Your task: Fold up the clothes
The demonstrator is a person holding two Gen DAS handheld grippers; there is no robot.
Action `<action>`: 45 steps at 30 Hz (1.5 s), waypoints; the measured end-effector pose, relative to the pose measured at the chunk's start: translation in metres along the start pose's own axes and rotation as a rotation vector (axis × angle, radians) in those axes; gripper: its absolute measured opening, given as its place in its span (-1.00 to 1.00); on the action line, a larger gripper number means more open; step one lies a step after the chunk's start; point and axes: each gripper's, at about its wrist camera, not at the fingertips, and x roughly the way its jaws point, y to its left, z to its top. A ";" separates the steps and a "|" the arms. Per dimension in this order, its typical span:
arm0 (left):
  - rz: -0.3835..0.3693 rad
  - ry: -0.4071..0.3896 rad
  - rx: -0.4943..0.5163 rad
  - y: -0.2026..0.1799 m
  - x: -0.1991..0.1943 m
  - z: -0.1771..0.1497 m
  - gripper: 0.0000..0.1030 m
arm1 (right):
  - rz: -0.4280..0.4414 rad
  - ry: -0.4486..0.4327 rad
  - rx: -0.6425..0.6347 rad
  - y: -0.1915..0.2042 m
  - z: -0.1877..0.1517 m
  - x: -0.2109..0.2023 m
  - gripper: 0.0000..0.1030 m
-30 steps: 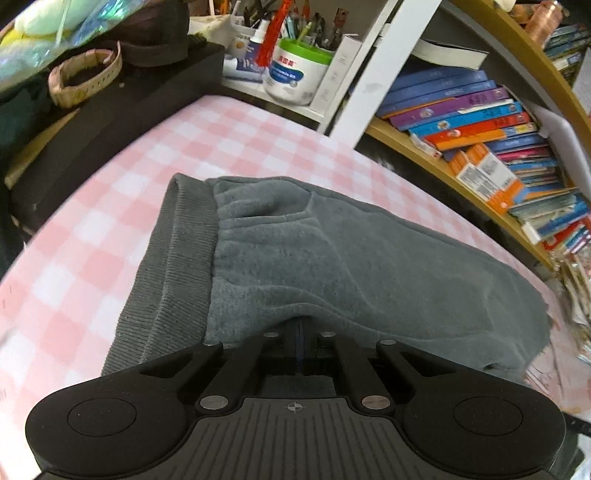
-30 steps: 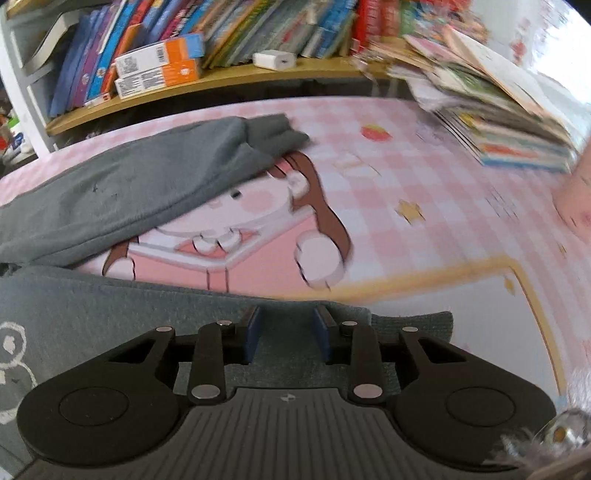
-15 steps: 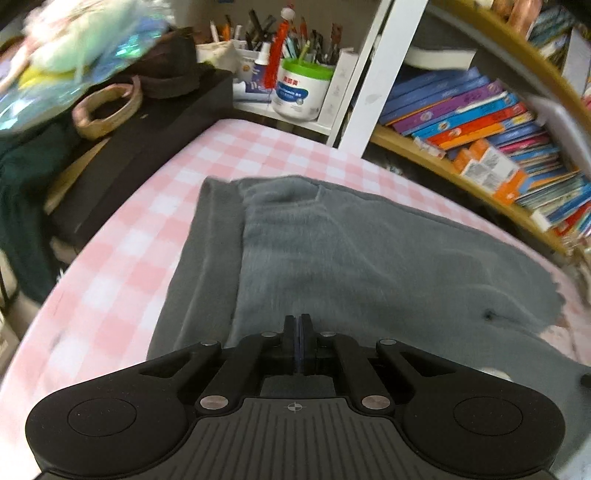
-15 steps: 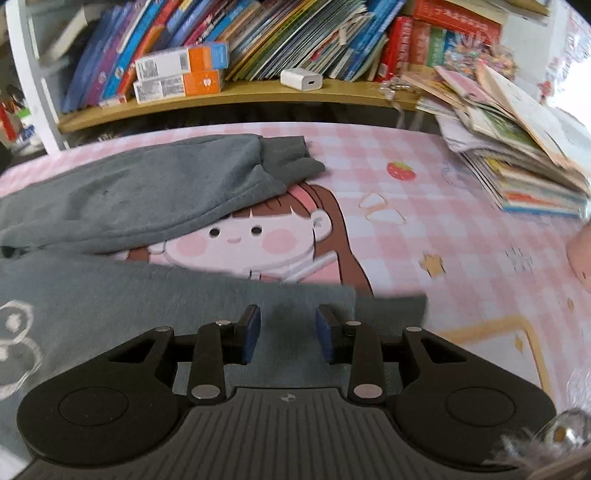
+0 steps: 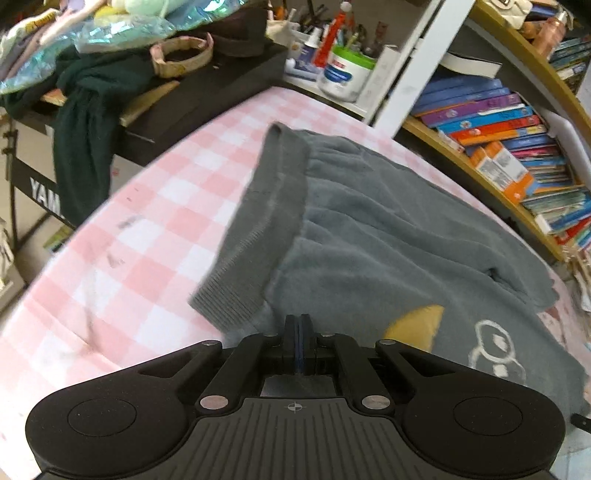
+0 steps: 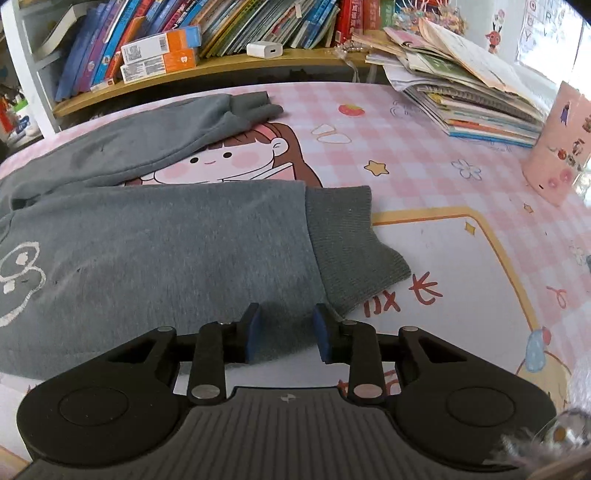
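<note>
Grey sweatpants lie flat on the pink checked table cover, ribbed waistband at the left end. In the right wrist view the near leg ends in a ribbed cuff; the far leg lies behind it. My left gripper is shut at the near edge by the waistband; whether it pinches fabric I cannot tell. My right gripper is open, its fingers astride the near leg's front edge, next to the cuff.
Bookshelves run along the table's far side. A stack of books and a pink cup stand at the right. A black keyboard stand with dark clothes and a pen tub are at the left end.
Both grippers have drawn back toward the near side, so more of the trousers shows. The near leg now lies flat, its cuff spread out. The right gripper stayed open, the left shut.
</note>
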 end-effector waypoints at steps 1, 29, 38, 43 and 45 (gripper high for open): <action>0.002 -0.002 -0.002 0.002 -0.002 0.000 -0.92 | -0.004 -0.003 0.005 0.000 -0.001 0.000 -0.45; 0.006 -0.059 -0.132 0.043 -0.021 -0.002 -0.68 | -0.057 -0.045 0.072 0.026 -0.024 -0.015 -0.31; 0.020 -0.085 -0.063 0.041 -0.039 -0.004 -0.86 | -0.075 -0.040 0.060 0.029 -0.024 -0.015 -0.28; 0.033 -0.056 -0.055 0.044 -0.031 -0.007 -0.83 | -0.078 -0.040 0.059 0.028 -0.024 -0.015 -0.24; 0.037 -0.048 -0.032 0.043 -0.030 -0.005 -0.80 | -0.079 -0.040 0.064 0.027 -0.024 -0.014 -0.21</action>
